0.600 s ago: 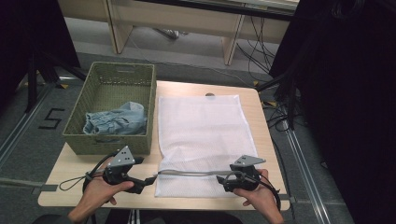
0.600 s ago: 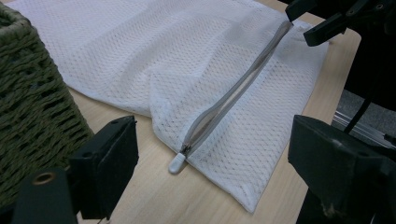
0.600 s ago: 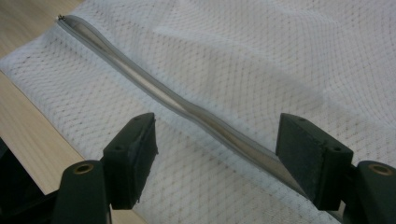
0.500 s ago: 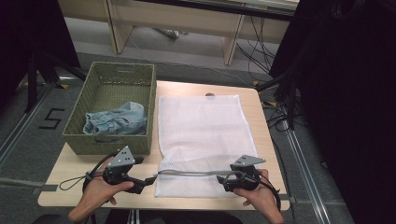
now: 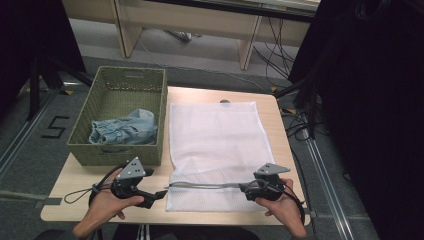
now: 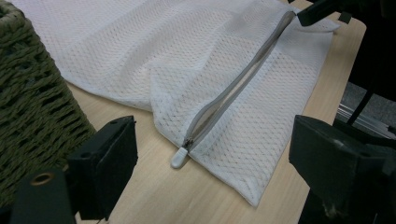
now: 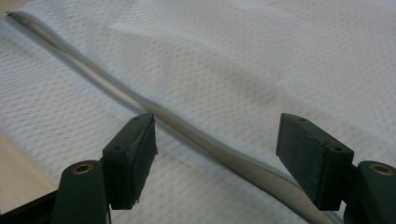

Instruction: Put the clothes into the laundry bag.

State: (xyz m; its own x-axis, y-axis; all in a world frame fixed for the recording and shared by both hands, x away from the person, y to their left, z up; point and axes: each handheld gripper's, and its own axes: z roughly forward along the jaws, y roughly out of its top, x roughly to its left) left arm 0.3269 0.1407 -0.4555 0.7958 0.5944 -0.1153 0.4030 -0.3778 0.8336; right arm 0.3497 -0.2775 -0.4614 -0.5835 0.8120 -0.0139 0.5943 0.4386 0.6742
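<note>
left gripper (image 5: 161,194): jaws apart, near mesh bag (image 5: 220,145) zipper pull (image 6: 179,158) | right gripper (image 5: 243,187): jaws apart, astride zipper (image 7: 140,102)

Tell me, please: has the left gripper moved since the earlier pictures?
No. The left gripper sits at the same spot below the green basket, beside the mesh bag's near-left corner, jaws open.

Even, soft light; blurred close-up foreground, dark surroundings.

A white mesh laundry bag (image 6: 177,65) is spread on the light wooden table (image 6: 140,186). Its grey zipper (image 6: 233,91) is shut, with a small white pull tab (image 6: 179,158) seen between two wide-apart black jaws. A green woven basket (image 6: 32,102) is seen beside them.
</note>
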